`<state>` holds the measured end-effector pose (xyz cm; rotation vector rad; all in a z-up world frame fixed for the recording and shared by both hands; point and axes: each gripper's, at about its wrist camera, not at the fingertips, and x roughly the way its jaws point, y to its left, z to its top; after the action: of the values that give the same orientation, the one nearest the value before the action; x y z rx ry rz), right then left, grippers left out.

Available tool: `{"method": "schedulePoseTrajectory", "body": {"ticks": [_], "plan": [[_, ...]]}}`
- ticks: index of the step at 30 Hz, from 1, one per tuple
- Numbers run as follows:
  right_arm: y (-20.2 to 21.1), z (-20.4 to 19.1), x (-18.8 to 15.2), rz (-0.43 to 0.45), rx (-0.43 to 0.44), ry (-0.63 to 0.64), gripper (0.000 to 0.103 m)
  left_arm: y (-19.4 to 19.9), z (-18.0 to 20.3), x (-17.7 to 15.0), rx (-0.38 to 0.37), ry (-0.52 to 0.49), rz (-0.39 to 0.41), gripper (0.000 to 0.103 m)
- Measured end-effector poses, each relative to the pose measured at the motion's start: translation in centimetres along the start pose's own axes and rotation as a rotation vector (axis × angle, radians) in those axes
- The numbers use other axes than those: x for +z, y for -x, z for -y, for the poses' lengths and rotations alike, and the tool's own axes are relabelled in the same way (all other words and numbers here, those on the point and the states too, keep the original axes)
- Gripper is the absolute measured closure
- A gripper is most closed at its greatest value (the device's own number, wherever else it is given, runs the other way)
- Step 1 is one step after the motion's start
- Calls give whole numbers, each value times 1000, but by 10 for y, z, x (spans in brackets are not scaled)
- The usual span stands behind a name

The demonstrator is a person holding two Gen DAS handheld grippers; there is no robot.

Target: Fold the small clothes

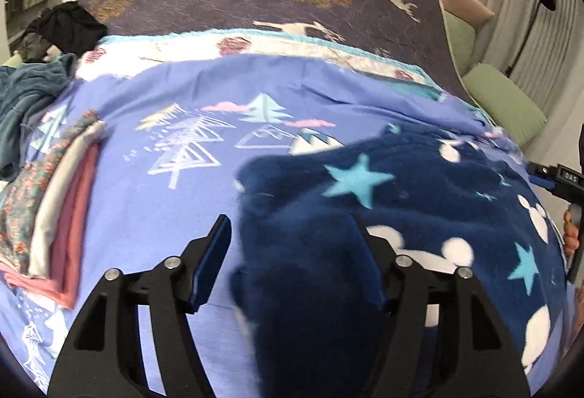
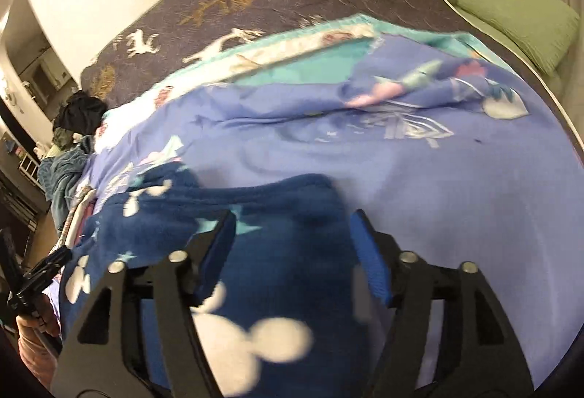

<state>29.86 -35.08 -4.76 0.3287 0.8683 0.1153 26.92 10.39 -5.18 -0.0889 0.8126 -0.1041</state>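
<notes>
Across the bed lies the periwinkle cotton sheet printed with trees and mountains (image 1: 153, 186), and on it, from about three to six o'clock in the left wrist view, rests the navy fleece garment with white mouse heads and turquoise stars (image 1: 419, 208). It lies spread but rumpled, its left edge running between the left gripper's fingers.

At nine o'clock in that view sits a stack of folded clothes in floral, cream and coral fabric (image 1: 54, 215); at ten o'clock, a heap of unfolded dark and teal garments (image 1: 33, 95) waits.

The left gripper (image 1: 292, 259) stands with jaws wide apart, straddling the fleece edge. The right gripper (image 2: 292, 252) is likewise spread, with fleece beneath and between its fingers; neither pinches cloth.

The step in hand looks like taking hold of the fleece for a fold. To do it well, I judge each gripper should sink low enough to catch the thick pile fully, close on matching corners or edges, then lift and carry together so the fold line stays straight. Fleece is bulky and springy, so a shallow pinch may slip.

Much is hard to read: both views are motion-blurred, the garment's near hem is cut off below the grippers, and its type, whether trousers or top, I cannot tell. How many layers lie under each jaw is hidden too.
</notes>
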Motion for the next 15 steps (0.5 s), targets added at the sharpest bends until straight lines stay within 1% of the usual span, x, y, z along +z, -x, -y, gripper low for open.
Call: {"method": "schedulePoseTrajectory", "body": {"ticks": [1, 2, 4, 5, 6, 7, 8, 9, 10, 11, 12, 13, 14, 15], "plan": [[-5, 12, 4, -30, 14, -27, 34, -4, -8, 5, 22, 23, -2, 28], [-12, 21, 8, -61, 37, -58, 33, -10, -12, 8, 18, 44, -15, 27], [-32, 37, 17, -136, 105, -110, 32, -33, -25, 20, -18, 104, -84, 27], [-39, 39, 18, -162, 124, -110, 31, -42, -31, 23, -31, 125, -106, 27], [-48, 40, 20, -187, 141, -104, 31, -51, -35, 27, -63, 145, -139, 28], [-57, 40, 22, -203, 162, -101, 31, -66, -40, 31, -115, 175, -186, 33], [-61, 40, 23, -202, 178, -105, 33, -73, -42, 32, -145, 196, -209, 65], [-63, 38, 24, -196, 194, -104, 41, -79, -42, 33, -176, 214, -225, 93], [-64, 35, 26, -192, 224, -90, 88, -80, -42, 34, -199, 225, -222, 93], [-62, 31, 28, -184, 246, -73, 91, -73, -39, 36, -202, 210, -176, 94], [-46, 26, 30, -103, 258, -53, 91, -61, -35, 38, -205, 187, -123, 95], [-29, 23, 32, -26, 295, -41, 91, -47, -33, 37, -211, 178, -63, 94], [-18, 24, 33, 21, 335, -45, 91, -28, -34, 37, -223, 188, 12, 94], [-3, 26, 36, 82, 383, -59, 91, -17, -37, 37, -225, 198, 53, 94]]}}
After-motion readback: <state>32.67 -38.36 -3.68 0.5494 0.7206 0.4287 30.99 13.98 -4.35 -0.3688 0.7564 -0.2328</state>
